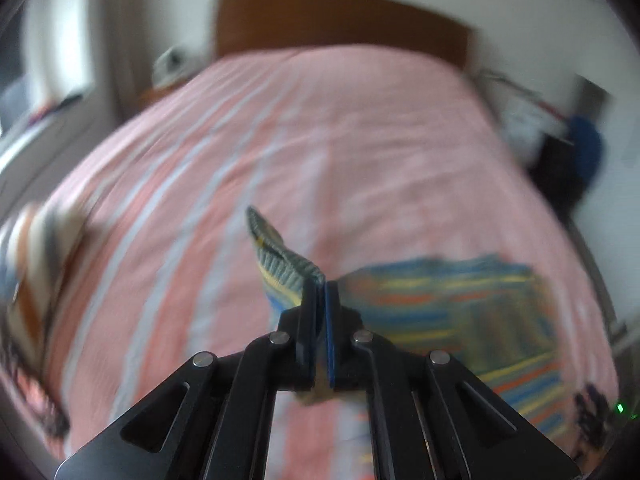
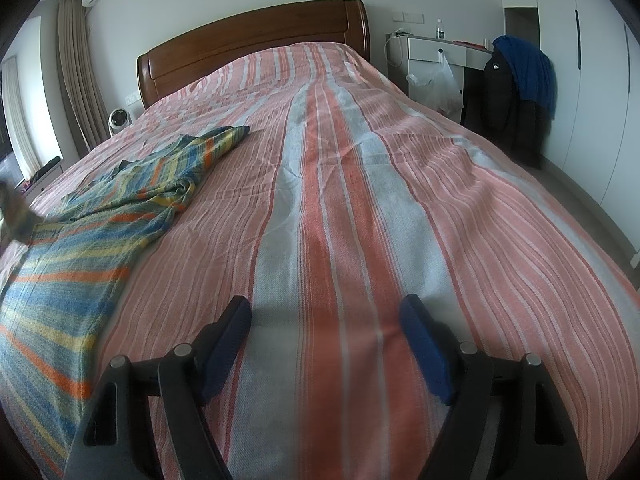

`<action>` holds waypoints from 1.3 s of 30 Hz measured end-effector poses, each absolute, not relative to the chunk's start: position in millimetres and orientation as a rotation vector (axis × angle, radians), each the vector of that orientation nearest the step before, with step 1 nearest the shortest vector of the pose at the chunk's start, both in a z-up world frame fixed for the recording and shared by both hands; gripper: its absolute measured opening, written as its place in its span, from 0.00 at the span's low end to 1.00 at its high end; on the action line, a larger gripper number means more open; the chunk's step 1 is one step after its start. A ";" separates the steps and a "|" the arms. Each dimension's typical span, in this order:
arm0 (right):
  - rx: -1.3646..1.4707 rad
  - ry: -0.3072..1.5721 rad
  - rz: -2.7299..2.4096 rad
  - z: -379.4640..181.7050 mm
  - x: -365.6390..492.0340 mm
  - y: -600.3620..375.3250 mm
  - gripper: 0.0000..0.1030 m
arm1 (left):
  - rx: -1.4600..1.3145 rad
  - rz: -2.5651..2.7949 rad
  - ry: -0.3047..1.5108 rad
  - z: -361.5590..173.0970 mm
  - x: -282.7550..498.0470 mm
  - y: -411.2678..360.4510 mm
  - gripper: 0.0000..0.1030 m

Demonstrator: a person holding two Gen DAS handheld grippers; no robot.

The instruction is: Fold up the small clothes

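Note:
A small shirt with blue, yellow and orange stripes (image 2: pixel 92 216) lies on the pink striped bedspread (image 2: pixel 340 184), at the left in the right wrist view. In the blurred left wrist view my left gripper (image 1: pixel 323 280) is shut on a fold of this striped shirt (image 1: pixel 460 320), and a pinched bit of cloth sticks up beyond the tips. My right gripper (image 2: pixel 326 308) is open and empty, low over the bedspread to the right of the shirt, apart from it.
A wooden headboard (image 2: pixel 256 40) stands at the far end of the bed. A white desk with a plastic bag (image 2: pixel 436 80) and a chair draped with dark and blue clothes (image 2: pixel 520 84) stand at the right. Other striped cloth (image 1: pixel 28 264) shows at the left edge.

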State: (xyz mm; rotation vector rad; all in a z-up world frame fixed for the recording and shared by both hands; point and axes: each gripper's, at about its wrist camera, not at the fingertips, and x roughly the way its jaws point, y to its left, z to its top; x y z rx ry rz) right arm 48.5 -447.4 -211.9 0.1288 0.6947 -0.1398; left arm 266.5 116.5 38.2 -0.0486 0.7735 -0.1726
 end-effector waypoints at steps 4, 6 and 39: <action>0.128 0.694 -0.140 -212.0 48.9 -447.7 0.74 | 0.021 -0.355 0.777 40.6 266.0 16.1 0.13; 0.128 0.694 -0.139 -212.1 48.8 -447.5 0.74 | 0.048 -0.432 0.858 16.0 272.4 -22.5 0.57; 0.112 0.689 -0.140 -216.0 53.5 -448.1 0.75 | 0.089 -0.126 0.890 -116.8 372.0 57.5 0.02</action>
